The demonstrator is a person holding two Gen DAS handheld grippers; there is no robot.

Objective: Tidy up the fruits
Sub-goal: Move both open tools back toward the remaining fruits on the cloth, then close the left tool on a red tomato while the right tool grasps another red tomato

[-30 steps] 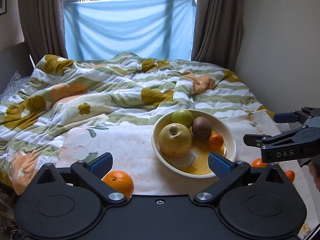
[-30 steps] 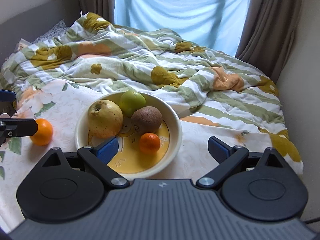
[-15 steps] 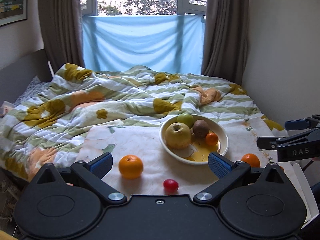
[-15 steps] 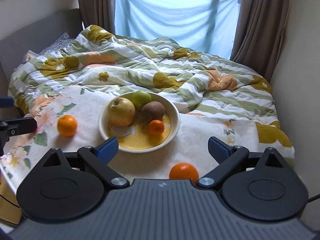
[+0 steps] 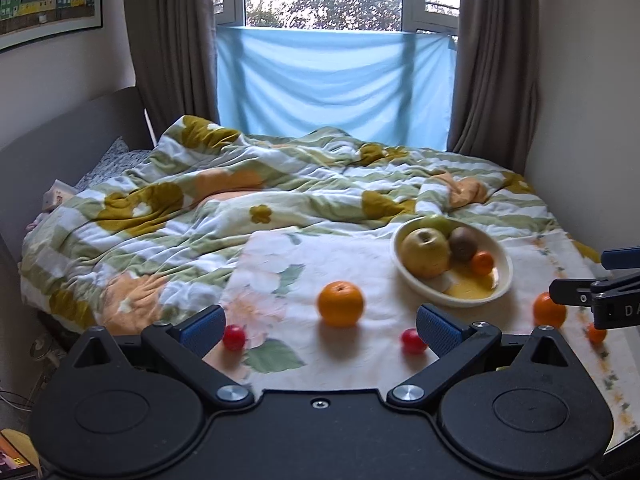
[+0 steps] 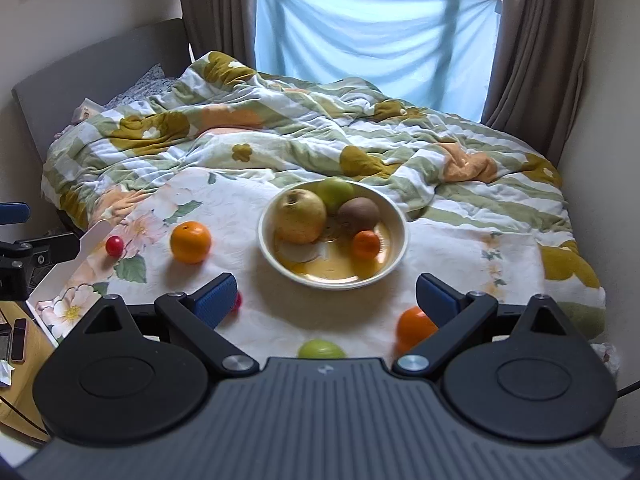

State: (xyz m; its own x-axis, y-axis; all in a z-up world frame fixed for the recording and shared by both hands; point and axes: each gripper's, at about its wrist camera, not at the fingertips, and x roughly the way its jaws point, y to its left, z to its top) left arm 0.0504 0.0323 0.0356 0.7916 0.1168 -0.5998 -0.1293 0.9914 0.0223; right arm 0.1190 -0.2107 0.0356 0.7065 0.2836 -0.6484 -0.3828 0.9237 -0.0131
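A smooth floral-printed cloth is spread flat over the near part of a bed, against a rumpled quilted duvet striped in green and white with mustard flowers. At the left of the right wrist view, a small glossy red cherry tomato is seen near the cloth's edge, and just to its right a round, dimpled orange rests on the cloth. A second red cherry tomato is partly hidden behind the left blue ribbed pad of the right gripper, whose jaws are spread wide with nothing between them. Past the gap, a round cream ceramic bowl with a yellow interior is set on the cloth; in it are held a large yellowish russeted apple, a smooth green apple behind it, a fuzzy brown kiwi and a small tangerine. Close to the camera, a smooth green fruit is half cut off by the gripper body, and to its right another orange lies touching or just behind the right pad. In the left wrist view, the left gripper is likewise held wide open and empty, and a tiny orange fruit is seen at the far right.
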